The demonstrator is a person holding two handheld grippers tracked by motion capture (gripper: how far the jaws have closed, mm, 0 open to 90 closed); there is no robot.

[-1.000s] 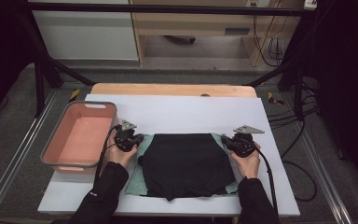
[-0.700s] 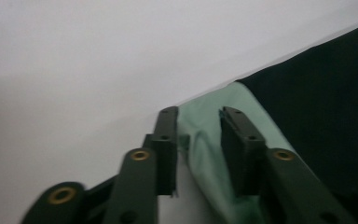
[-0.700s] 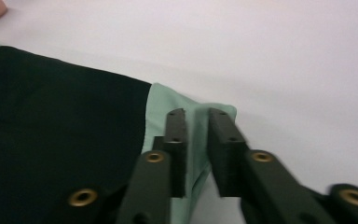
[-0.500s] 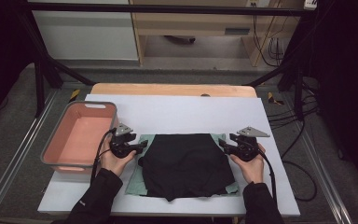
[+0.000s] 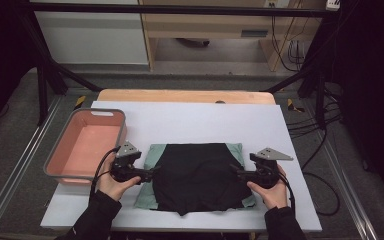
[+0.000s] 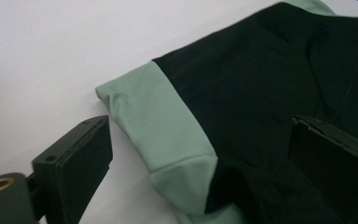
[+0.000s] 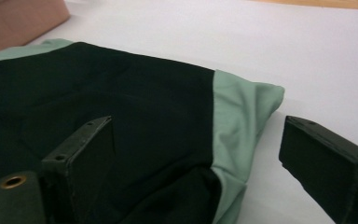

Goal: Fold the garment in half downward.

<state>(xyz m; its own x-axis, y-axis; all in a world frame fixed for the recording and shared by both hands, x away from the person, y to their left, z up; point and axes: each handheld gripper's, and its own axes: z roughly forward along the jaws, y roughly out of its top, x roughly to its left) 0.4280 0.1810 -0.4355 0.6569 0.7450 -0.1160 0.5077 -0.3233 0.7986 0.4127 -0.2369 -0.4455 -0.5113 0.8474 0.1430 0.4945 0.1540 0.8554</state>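
White tabletop [image 5: 190, 120], mid-frame: folded black-and-green cloth garment [image 5: 197, 176], long axis left-right, between left gripper [image 5: 147, 174] and right gripper [image 5: 236, 172]; both agape, straddling opposite edges, equally near.

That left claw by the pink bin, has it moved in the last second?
Yes. The left claw has slid toward the person's edge of the table, from level with the pink bin's middle to near its front rim, beside the black and green garment.
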